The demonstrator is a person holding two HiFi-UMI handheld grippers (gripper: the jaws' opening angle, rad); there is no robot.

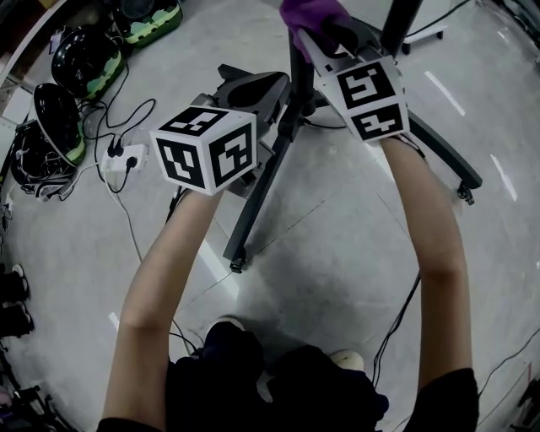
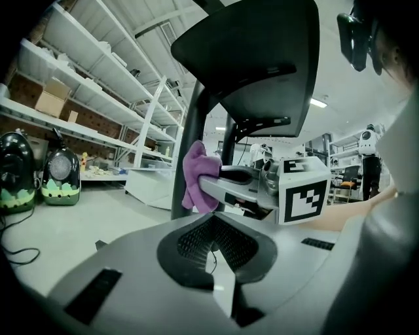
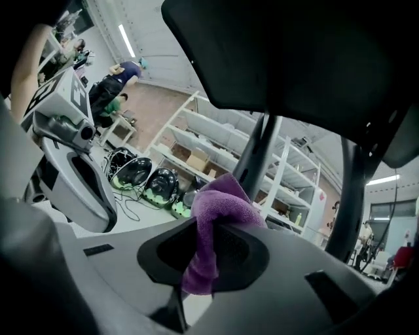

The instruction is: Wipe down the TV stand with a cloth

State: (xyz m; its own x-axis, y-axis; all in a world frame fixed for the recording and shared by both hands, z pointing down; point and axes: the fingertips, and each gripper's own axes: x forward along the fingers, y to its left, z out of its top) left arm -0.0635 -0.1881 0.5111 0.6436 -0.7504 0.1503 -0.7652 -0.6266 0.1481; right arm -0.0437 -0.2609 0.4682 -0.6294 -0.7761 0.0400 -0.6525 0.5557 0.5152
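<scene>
Top centre of the head view, our right gripper [image 1: 327,40] clamps the purple cloth [image 1: 309,13] at the TV stand [image 1: 260,184] post, our left gripper [image 2: 213,260] beside it, jaws together, empty.

Power strip [image 1: 124,160], black-green cases [image 1: 84,59] — white shelving [image 2: 105,65]

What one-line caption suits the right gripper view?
Right gripper holds a purple cloth in front of the TV stand's dark pole.

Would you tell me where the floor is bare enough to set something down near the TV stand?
The grey floor is bare between the TV stand's front leg and its right leg. Left is crowded: power strip, cables, black-and-green cases.
</scene>
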